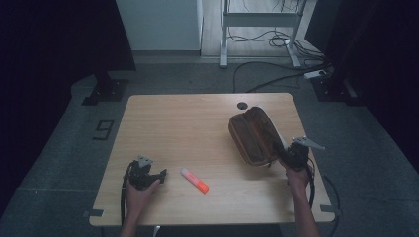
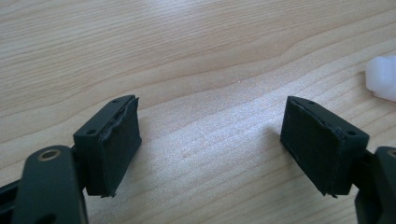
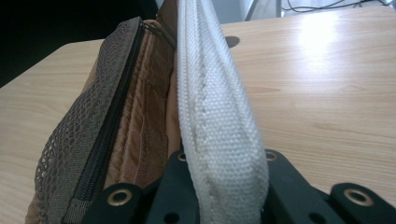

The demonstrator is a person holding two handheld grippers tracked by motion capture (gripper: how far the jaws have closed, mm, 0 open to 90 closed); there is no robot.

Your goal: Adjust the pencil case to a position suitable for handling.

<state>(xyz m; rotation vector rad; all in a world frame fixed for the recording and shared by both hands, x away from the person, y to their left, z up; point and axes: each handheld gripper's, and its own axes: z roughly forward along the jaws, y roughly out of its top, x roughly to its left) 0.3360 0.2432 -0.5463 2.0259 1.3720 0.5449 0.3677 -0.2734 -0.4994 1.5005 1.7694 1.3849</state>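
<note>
A brown pouch (image 1: 252, 136) lies open on the right part of the wooden table (image 1: 188, 118), its mesh pocket and zip (image 3: 107, 130) facing up. My right gripper (image 1: 282, 154) is shut on the pouch's white woven strap (image 3: 219, 126), which runs up between its jaws and away from the camera. An orange marker with a white cap (image 1: 194, 180) lies near the front middle. My left gripper (image 1: 160, 174) rests low on the table just left of the marker, open, with only bare wood between its pads (image 2: 114, 144). The marker's white cap (image 2: 383, 79) peeks in at the right edge.
A dark round cable hole (image 1: 241, 105) sits in the table near the far edge, behind the pouch. Beyond the table are a white desk frame (image 1: 259, 19) and loose cables (image 1: 276, 74) on the grey floor. Bare wood lies between marker and pouch.
</note>
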